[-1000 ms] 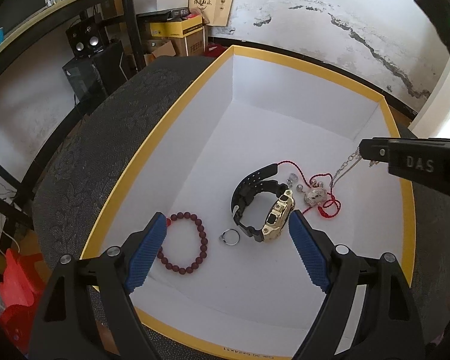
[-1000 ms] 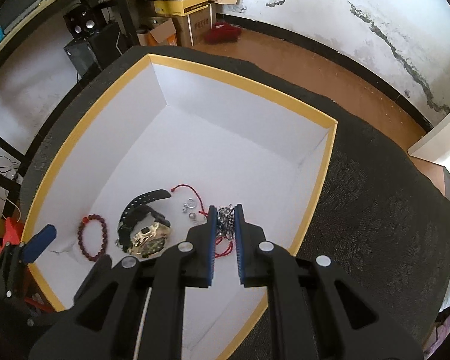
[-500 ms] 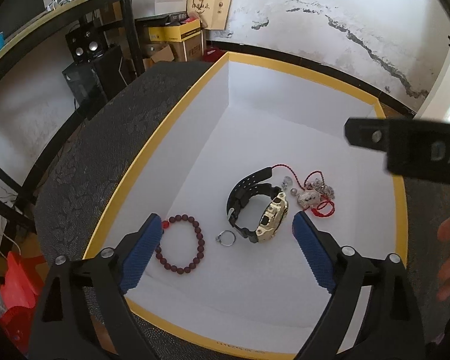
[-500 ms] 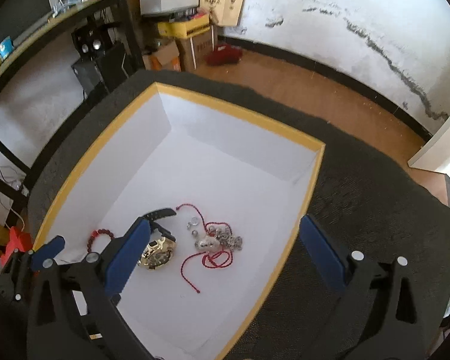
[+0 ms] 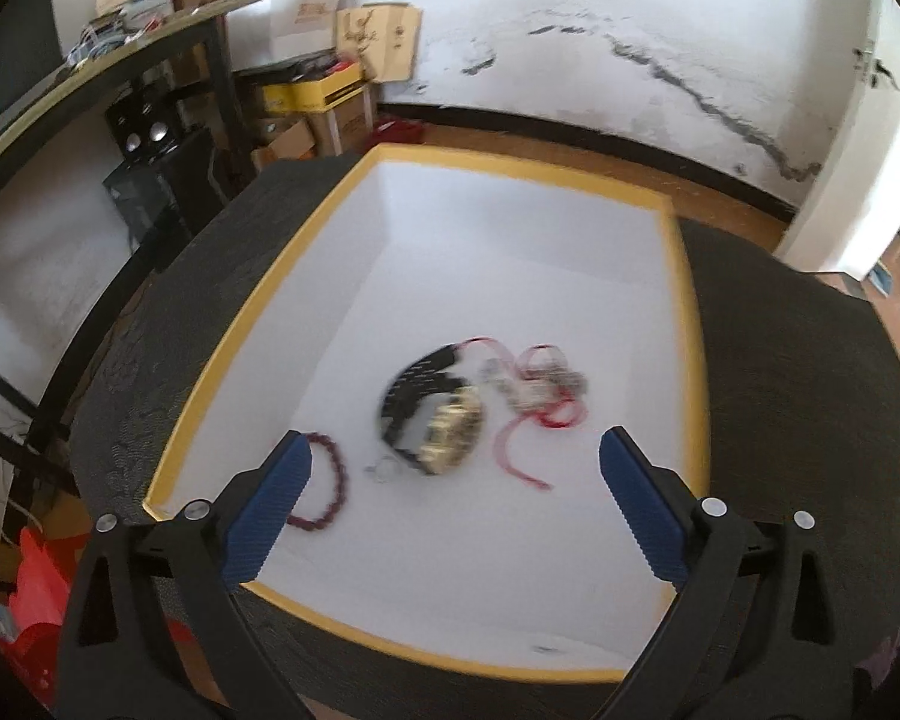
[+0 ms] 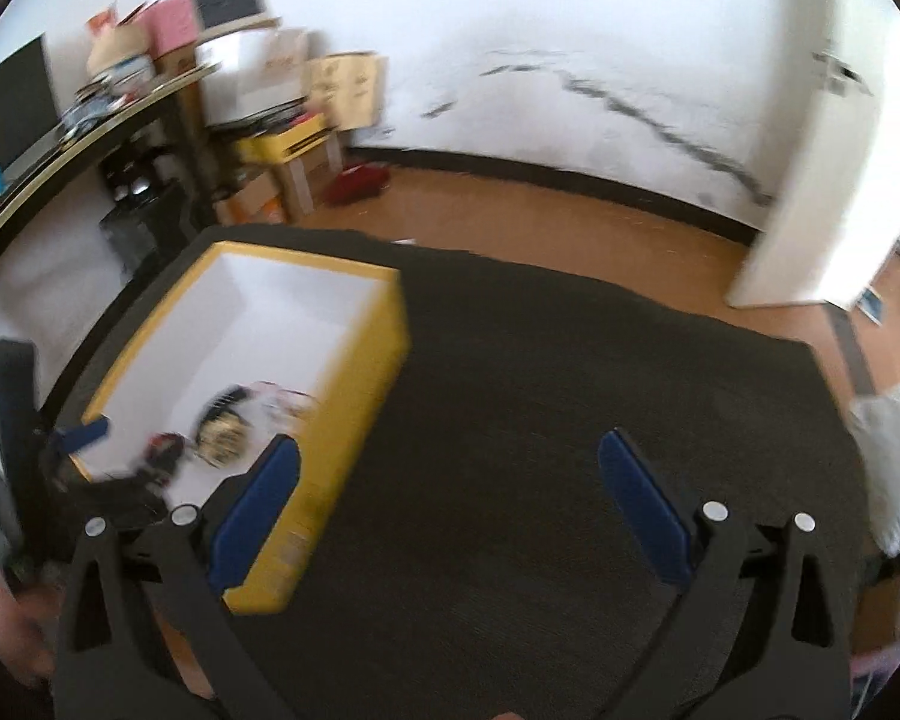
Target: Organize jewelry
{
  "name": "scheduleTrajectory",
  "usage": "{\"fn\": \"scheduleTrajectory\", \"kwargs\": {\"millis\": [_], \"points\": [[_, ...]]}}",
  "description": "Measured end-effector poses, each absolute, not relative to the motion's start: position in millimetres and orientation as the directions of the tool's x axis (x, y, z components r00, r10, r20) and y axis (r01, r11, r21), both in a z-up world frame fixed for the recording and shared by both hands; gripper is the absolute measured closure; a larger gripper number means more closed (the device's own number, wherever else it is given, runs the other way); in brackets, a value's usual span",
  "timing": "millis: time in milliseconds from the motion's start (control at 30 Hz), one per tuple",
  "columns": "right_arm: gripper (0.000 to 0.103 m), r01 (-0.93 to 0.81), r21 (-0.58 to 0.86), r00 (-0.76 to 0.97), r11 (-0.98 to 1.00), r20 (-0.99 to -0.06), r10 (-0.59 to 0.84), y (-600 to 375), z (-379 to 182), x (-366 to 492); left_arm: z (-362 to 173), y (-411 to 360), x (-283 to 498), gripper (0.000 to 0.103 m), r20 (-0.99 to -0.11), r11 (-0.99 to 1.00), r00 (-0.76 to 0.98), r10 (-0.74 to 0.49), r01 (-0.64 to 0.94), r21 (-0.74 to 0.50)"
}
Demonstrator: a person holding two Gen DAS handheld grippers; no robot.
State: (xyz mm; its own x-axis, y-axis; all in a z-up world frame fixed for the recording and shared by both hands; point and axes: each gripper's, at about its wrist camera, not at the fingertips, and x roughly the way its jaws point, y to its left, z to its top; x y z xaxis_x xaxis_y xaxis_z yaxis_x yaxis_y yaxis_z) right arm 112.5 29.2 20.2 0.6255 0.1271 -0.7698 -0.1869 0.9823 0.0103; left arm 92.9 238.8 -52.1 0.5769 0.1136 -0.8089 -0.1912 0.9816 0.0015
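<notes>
A yellow-rimmed white box (image 5: 684,324) sits on a dark round table. Inside lie a black and gold watch (image 5: 435,414), a dark red bead bracelet (image 5: 327,489), a small silver ring (image 5: 383,470) and a silver chain tangled with red cord (image 5: 534,387). My left gripper (image 5: 450,510) is open and empty above the box's near end. My right gripper (image 6: 450,504) is open and empty over the bare table, to the right of the box (image 6: 366,384). The left gripper's blue fingertip (image 6: 81,433) shows at the box's left edge.
The dark textured tabletop (image 6: 570,420) spreads right of the box. A black shelf with speakers and cardboard boxes (image 5: 306,108) stands at the back left by a cracked white wall. A red bag (image 5: 36,594) hangs below the table's left edge.
My right gripper opened, dropped the silver chain into the box, then pulled back and swung right over the table. My left gripper drew back and rose. Both views are blurred by motion.
</notes>
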Motion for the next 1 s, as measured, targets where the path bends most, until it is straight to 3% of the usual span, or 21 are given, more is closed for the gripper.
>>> {"fn": "scheduleTrajectory", "kwargs": {"millis": [333, 467, 1000], "points": [[0.007, 0.104, -0.037, 0.625, 0.994, -0.775, -0.094, -146, 2, 35, -3, 78, 54, 0.008, -0.748, 0.996, 0.66, -0.065, 0.083, -0.013], [0.007, 0.149, -0.02, 0.621, 0.989, -0.776, -0.11, -179, -6, 14, -4, 29, 37, 0.008, -0.751, 0.988, 0.648, -0.128, 0.151, -0.038], [0.007, 0.114, -0.004, 0.634, 0.994, -0.77, -0.075, -187, -2, 0, -23, 12, 30, 0.008, -0.76, 0.987, 0.643, -0.09, 0.162, 0.02]]}}
